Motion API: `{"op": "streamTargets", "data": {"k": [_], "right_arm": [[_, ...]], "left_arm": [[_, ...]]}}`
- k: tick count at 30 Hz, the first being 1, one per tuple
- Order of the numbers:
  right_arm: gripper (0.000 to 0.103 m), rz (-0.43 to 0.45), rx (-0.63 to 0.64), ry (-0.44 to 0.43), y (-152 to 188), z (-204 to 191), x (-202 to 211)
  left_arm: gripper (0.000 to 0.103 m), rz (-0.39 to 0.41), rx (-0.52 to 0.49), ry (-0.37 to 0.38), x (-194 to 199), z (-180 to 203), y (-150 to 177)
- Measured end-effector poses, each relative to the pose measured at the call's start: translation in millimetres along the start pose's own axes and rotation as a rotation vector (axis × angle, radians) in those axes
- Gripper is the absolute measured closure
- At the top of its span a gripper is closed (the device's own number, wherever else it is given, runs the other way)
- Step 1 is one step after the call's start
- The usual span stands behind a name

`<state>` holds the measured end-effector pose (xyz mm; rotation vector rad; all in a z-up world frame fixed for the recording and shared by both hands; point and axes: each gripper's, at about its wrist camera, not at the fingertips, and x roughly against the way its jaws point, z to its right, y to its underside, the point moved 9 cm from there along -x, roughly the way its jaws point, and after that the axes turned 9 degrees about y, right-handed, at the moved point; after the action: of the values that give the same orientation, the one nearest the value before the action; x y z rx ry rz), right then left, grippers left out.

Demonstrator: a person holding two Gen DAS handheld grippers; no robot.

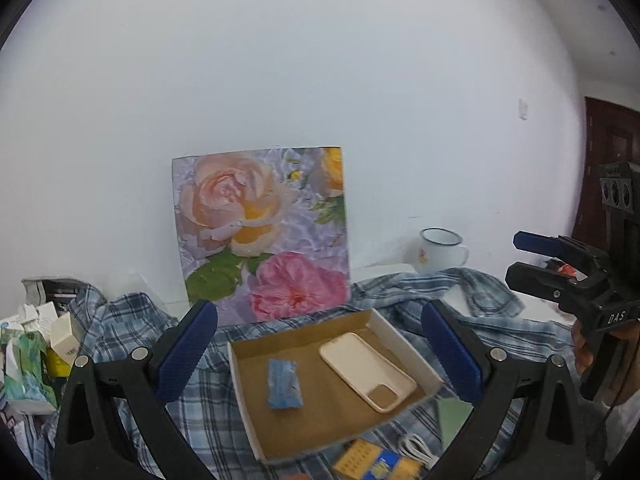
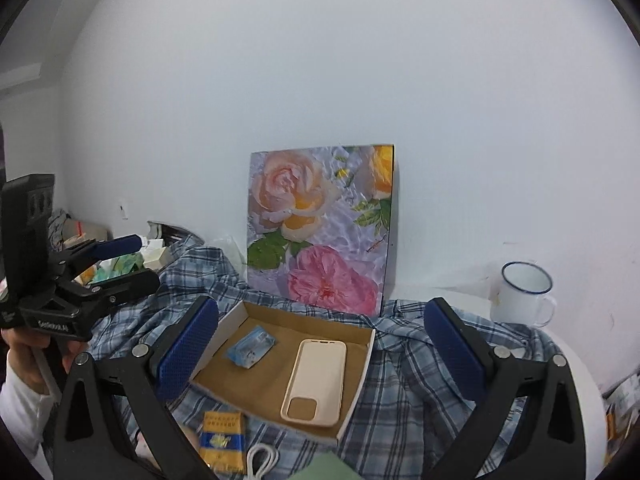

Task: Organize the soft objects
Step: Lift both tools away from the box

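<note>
While tongs (image 2: 320,354) gape, phone case (image 2: 314,382) lengthwise in box (image 2: 362,384).

Two black hand-held gripper frames, left (image 1: 320,354) and right (image 2: 322,354), with blue textured finger pads (image 1: 188,350), silver screws, white lettering; white sleeve (image 2: 18,404).
</note>
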<state>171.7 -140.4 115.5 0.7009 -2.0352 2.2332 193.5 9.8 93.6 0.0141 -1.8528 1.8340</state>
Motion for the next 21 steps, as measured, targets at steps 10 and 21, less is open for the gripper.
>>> {"op": "streamTargets", "data": {"k": [10,21], "right_arm": [[0.000,0.009,0.052,-0.046,32,-24,39],[0.000,-0.053,0.130,-0.108,84,-46,51]], "left_arm": [[0.000,-0.013,-0.005,0.073,40,10,33],[0.000,-0.087,0.013,0.108,61,10,92]]}}
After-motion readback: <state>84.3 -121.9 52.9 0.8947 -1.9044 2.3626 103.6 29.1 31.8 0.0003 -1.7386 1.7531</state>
